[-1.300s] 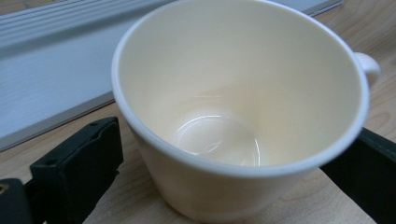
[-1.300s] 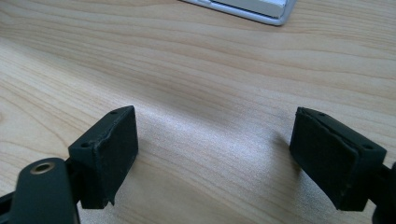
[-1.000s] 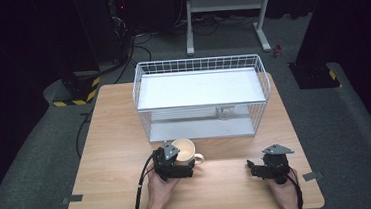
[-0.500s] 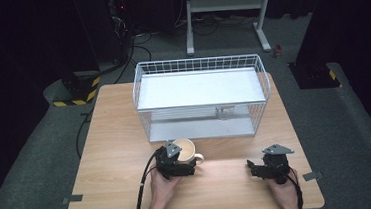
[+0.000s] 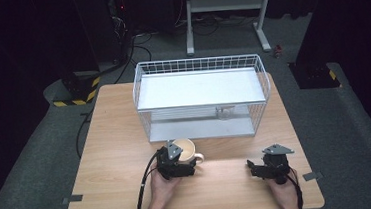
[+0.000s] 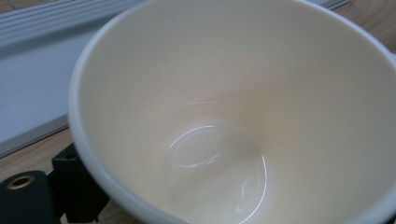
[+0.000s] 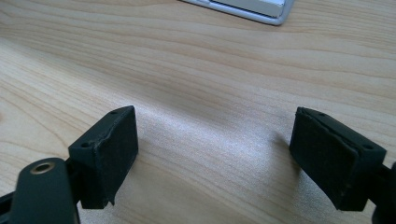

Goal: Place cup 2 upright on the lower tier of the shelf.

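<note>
While empty: smooth, round cream cup [image 6: 233,116].

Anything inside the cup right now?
The cup looks empty: a bare cream wall and glossy bottom in the left gripper view. The left gripper is at its near rim, which covers the table under the cup.

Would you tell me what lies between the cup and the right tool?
Only bare table separates the cup from the right tool, seen in the high view.

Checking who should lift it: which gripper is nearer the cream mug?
Left. The left gripper is right at the mug, its rim between the jaws; the right gripper rests apart on the table.
</note>
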A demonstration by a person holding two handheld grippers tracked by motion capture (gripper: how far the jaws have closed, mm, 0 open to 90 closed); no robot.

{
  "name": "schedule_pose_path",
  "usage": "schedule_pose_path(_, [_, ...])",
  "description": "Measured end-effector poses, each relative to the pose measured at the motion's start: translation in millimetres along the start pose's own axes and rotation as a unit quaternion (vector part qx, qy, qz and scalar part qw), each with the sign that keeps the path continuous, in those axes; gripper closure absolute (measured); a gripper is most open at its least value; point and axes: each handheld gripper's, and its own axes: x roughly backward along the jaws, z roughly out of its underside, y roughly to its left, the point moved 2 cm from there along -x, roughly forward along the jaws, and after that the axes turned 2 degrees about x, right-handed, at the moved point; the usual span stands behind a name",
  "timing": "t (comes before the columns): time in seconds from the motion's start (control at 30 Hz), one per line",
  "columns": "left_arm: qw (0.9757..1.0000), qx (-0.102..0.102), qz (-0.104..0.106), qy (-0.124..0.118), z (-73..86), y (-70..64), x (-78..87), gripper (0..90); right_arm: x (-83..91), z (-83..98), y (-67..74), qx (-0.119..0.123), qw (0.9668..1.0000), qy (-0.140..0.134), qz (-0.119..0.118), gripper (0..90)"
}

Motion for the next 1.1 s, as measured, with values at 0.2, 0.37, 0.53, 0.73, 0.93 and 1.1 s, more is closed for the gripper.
schedule_pose_path(0.2, [1.0, 0.001, -0.006, -0.002, -0.7, -0.7, 0.6, 8.0, 0.0, 0.0, 0.0, 0.0, 1.0, 0.0, 0.0, 15.4])
schedule_pose_path(0.37, [0.9999, 0.014, -0.002, -0.002, -1.9, 1.7, 2.5, 8.1, 0.0, 0.0, 0.0, 0.0, 1.0, 0.0, 0.0, 15.4])
schedule_pose_path(0.53, [0.9998, 0.016, -0.012, 0.003, -3.9, 4.9, 3.1, 8.1, 0.0, 0.0, 0.0, 0.0, 1.0, 0.0, 0.0, 15.4])
schedule_pose_path(0.73, [0.9998, 0.01, -0.019, 0.004, -10.5, 6.4, 4.4, 8.2, 0.1, 0.0, 0.0, 0.0, 1.0, 0.001, -0.001, 15.5])
schedule_pose_path(0.93, [0.9997, 0.011, -0.022, 0.004, -18.4, 8.1, 5.0, 8.3, 0.1, 0.0, -0.3, 0.0, 1.0, 0.0, -0.001, 15.7])
schedule_pose_path(1.1, [0.9996, 0.01, -0.025, 0.003, -25.5, 10.3, 3.5, 8.3, 0.1, 0.0, -0.4, 0.0, 1.0, 0.0, -0.001, 15.7])
